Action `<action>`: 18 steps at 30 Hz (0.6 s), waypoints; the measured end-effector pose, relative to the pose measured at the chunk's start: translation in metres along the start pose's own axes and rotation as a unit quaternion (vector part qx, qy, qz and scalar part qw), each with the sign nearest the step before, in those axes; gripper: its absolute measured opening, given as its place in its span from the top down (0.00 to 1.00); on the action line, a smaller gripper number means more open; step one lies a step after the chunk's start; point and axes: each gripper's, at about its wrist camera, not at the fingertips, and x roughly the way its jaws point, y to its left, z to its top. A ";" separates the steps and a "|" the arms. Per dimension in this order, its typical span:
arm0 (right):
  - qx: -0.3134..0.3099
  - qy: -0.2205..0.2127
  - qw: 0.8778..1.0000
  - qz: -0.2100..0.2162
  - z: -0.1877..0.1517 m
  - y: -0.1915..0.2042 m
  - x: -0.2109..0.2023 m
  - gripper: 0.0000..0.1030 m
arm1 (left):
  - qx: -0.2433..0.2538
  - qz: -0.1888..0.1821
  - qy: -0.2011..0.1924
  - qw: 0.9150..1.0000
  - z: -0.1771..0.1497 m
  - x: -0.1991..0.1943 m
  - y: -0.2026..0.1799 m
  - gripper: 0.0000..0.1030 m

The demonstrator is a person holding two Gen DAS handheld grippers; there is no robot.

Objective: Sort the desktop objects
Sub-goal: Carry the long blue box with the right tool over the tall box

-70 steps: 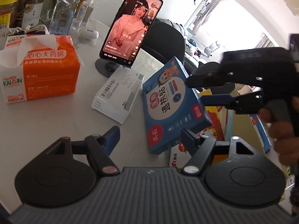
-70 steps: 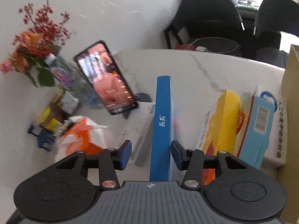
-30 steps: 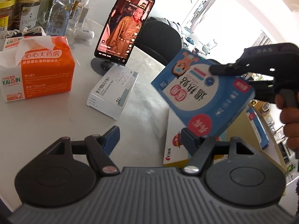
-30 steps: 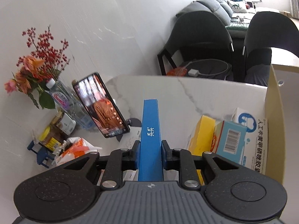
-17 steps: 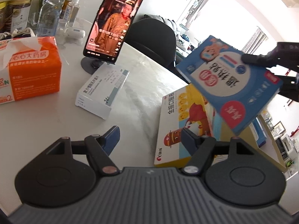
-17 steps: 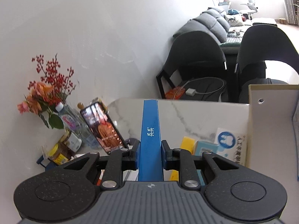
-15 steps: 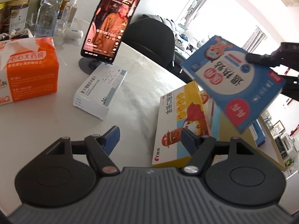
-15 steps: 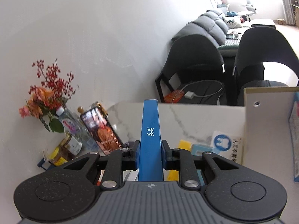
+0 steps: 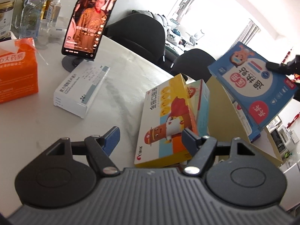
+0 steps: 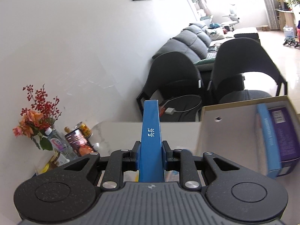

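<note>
On the pale marble table (image 9: pixel 121 93) stands a phone (image 9: pixel 91 18) on a round grey stand, its screen lit, and just in front of it lies a white medicine box (image 9: pixel 82 91), long and flat. To the left is an orange tissue pack (image 9: pixel 16 69) with a white tissue coming out, and behind it are clear bottles and jars. A yellow carton (image 9: pixel 166 120) with a cartoon figure lies near the table edge, on top of a light blue one. The left gripper (image 9: pixel 151 136) hangs above the table with its jaws apart and nothing between them. The right gripper (image 10: pixel 151 154) is clenched on the blue box (image 10: pixel 151 136), a thin glossy cardboard box, which it holds in the air beside the open cardboard box (image 10: pixel 225 127). Inside that box a purple pack (image 10: pixel 283 133) and a blue one stand on edge.
</note>
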 end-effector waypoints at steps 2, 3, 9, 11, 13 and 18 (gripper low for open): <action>0.004 -0.007 1.000 -0.009 0.002 -0.010 -0.007 0.76 | 0.002 -0.001 -0.001 1.000 0.000 0.000 -0.002 0.29; 0.007 -0.010 1.000 -0.014 0.003 -0.016 -0.010 0.76 | 0.001 -0.003 -0.001 1.000 0.000 0.001 -0.003 0.29; 0.025 -0.027 0.998 -0.045 0.008 -0.047 -0.024 0.76 | 0.002 -0.005 -0.004 1.000 0.000 0.000 -0.005 0.29; 0.026 -0.028 0.998 -0.056 0.007 -0.054 -0.023 0.76 | 0.002 -0.007 -0.006 1.000 0.000 -0.002 -0.005 0.28; 0.025 -0.027 0.997 -0.067 0.004 -0.059 -0.020 0.76 | 0.005 -0.007 -0.008 1.000 0.001 -0.004 -0.006 0.28; 0.002 -0.020 0.994 -0.112 -0.008 -0.069 -0.001 0.76 | 0.007 -0.006 -0.012 1.000 0.001 -0.006 -0.008 0.28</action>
